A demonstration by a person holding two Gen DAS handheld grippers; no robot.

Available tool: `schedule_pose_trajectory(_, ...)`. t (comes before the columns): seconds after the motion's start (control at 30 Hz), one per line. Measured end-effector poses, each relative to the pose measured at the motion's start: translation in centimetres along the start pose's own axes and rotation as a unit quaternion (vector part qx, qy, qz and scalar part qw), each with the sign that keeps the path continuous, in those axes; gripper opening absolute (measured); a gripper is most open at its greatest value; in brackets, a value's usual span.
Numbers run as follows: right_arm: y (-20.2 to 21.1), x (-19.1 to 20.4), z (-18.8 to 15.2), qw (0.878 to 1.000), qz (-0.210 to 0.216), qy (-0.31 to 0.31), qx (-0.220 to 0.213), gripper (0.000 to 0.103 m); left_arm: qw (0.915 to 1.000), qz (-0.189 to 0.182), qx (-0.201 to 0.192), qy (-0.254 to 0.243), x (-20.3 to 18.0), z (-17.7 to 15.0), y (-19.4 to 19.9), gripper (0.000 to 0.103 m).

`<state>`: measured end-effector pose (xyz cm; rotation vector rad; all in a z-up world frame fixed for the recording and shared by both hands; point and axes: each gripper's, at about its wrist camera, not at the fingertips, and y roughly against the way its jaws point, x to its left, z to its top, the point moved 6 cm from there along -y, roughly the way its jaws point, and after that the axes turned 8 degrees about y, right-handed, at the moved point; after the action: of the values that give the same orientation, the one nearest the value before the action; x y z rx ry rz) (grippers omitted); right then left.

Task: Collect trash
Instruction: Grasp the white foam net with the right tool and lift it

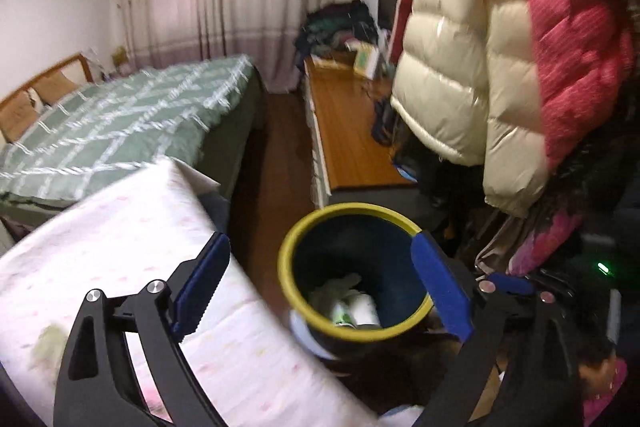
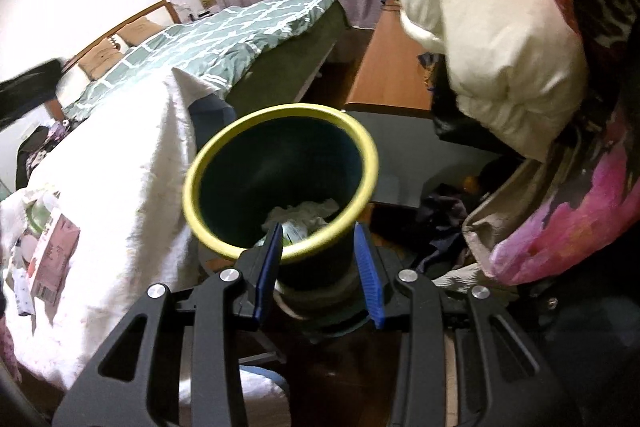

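A dark blue bin with a yellow-green rim stands on the floor between a cloth-covered table and hanging coats. It holds crumpled white paper and a small white container. My left gripper is wide open and empty, hovering above the bin's mouth. In the right wrist view the bin fills the middle, with white trash inside. My right gripper is open and empty, its blue pads either side of the bin's near rim. Packets lie on the table at the left.
A white spotted tablecloth covers the table left of the bin. A cream puffer coat and a red coat hang at the right. A green bed and a low wooden bench lie beyond.
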<state>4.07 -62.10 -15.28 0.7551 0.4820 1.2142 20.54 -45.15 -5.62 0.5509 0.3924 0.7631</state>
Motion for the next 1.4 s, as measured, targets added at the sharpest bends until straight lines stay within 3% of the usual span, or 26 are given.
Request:
schedule_pose_trajectory(0.2, 0.1, 4.2, 0.6, 0.999, 0.022, 0.032, -0.002, 0.036, 0.9974, 0.046, -0.037, 0.041, 7.0, -2.6, 10.7, 0.096)
schedule_pose_trajectory(0.33, 0.2, 7.7, 1.2, 0.998, 0.037, 0.058, -0.005, 0.036, 0.9888, 0.102, -0.062, 0.089, 13.5, -5.4, 17.6, 0.098)
schedule_pose_trajectory(0.53, 0.7, 15.1, 2.3, 0.992, 0.073, 0.105, -0.012, 0.036, 0.9623, 0.209, -0.090, 0.148, 22.0, -11.0, 27.0, 0.098)
schedule_pose_trajectory(0.73, 1.7, 24.9, 3.5, 0.975, 0.147, 0.167, -0.024, 0.040, 0.9319, 0.270, -0.117, 0.212, 28.2, -15.8, 34.0, 0.098)
schedule_pose_trajectory(0.87, 2.4, 31.6, 4.2, 0.959, 0.203, 0.198, -0.026, 0.045, 0.9218, 0.283, -0.126, 0.233, 30.3, -17.9, 36.5, 0.098)
schedule_pose_trajectory(1.03, 2.2, 38.4, 5.0, 0.941, 0.246, 0.231, -0.016, 0.051, 0.9184, 0.285, -0.131, 0.241, 30.9, -19.1, 37.3, 0.098)
schedule_pose_trajectory(1.2, 0.6, 41.9, 5.0, 0.933, 0.264, 0.244, 0.010, 0.061, 0.9183, 0.286, -0.128, 0.242, 30.7, -19.1, 36.9, 0.098)
schedule_pose_trajectory(1.4, -1.6, 43.5, 4.6, 0.930, 0.270, 0.247, 0.043, 0.066, 0.9194, 0.283, -0.124, 0.244, 30.5, -19.3, 36.5, 0.098)
